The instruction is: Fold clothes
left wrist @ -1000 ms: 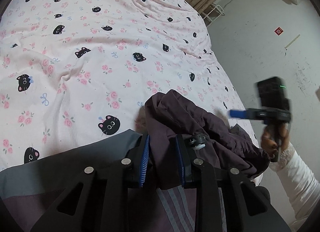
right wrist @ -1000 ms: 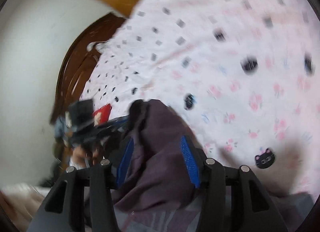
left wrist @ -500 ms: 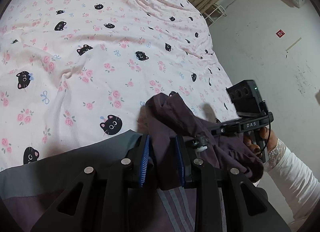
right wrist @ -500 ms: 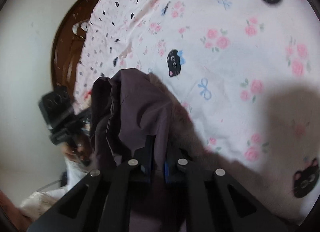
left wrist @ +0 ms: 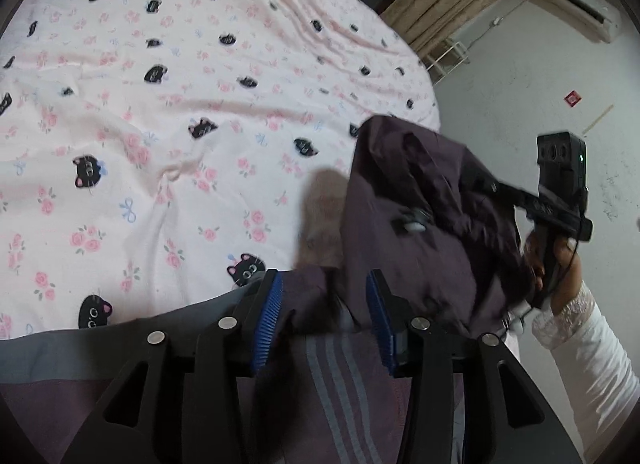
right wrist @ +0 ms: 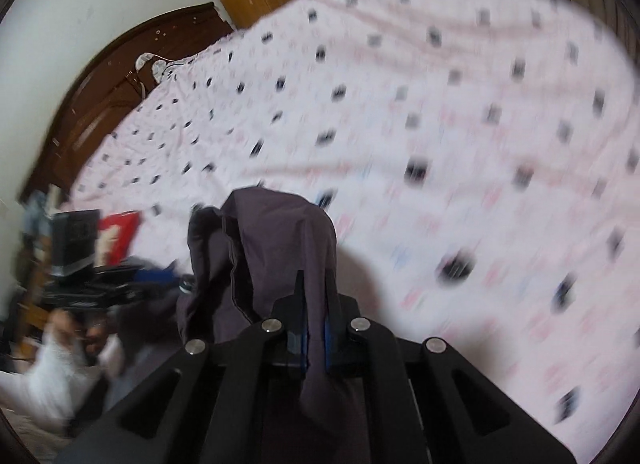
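While the dark purple jacket (left wrist: 420, 240) is lifted at one end above the bed (left wrist: 168, 111), the two grippers are doing different jobs. The right gripper (right wrist: 314, 328) has its fingers (right wrist: 298, 304) clenched on a fold of the purple cloth, which is pinched tight between the blue pads and hangs up and over them in a hood-like peak; this hold looks meant to carry that end across the rest of the garment for a fold. In the left wrist view the same gripper is seen at the right, buried in the raised cloth and held by a hand (left wrist: 556, 260) in a white sleeve (left wrist: 592, 348). The left gripper (left wrist: 324, 320) is being opened: its fingers (left wrist: 268, 324) stand apart, cloth is seen between them but is not pressed by the pads, so the garment is judged to be released on this side, probably so that the lifted part can be drawn freely. Below it the striped lower part (left wrist: 336, 384) of the jacket and a grey band lie flat on the bed, near the edge closest to the person, which keeps a base for the fold. The pink sheet with cat faces and roses is otherwise bare in view. Much of the right wrist view is blurred, so finer detail cannot be told.
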Motion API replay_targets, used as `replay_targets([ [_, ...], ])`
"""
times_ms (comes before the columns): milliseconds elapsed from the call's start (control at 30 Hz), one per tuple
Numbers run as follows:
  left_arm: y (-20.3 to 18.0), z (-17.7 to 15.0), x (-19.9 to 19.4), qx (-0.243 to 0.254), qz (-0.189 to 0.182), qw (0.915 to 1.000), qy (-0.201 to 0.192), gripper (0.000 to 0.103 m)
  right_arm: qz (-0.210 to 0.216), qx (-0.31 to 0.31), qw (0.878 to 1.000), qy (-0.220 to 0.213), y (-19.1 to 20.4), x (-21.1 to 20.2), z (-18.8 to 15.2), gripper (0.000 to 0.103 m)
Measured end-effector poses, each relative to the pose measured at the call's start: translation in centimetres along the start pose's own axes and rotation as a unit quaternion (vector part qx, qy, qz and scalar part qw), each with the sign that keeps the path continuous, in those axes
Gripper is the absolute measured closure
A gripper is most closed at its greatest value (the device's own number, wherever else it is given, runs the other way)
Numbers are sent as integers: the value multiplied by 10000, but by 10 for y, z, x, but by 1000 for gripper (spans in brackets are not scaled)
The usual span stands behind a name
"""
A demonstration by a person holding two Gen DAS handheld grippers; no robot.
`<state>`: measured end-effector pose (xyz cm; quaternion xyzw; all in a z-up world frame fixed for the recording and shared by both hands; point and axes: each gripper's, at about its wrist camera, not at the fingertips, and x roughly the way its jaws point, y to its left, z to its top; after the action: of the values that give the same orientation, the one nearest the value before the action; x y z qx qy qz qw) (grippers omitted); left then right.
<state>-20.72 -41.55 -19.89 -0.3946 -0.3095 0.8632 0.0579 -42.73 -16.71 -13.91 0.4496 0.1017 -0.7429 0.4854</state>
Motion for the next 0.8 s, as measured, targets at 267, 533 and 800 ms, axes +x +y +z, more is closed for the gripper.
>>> replay_targets([
  [267, -33, -14, 24, 342, -534, 9976, 267, 51, -1399, -1345, 9797, -508, 50, -8, 58, 98],
  [533, -45, -24, 97, -448, -1207, 9902, 539, 51, -1959, -2527, 9454, -628, 92, 4, 77, 98],
  [800, -40, 1, 130, -1060, -1289, 9854, 327, 51, -1784, -2873, 9390, -632, 106, 1, 75, 98],
])
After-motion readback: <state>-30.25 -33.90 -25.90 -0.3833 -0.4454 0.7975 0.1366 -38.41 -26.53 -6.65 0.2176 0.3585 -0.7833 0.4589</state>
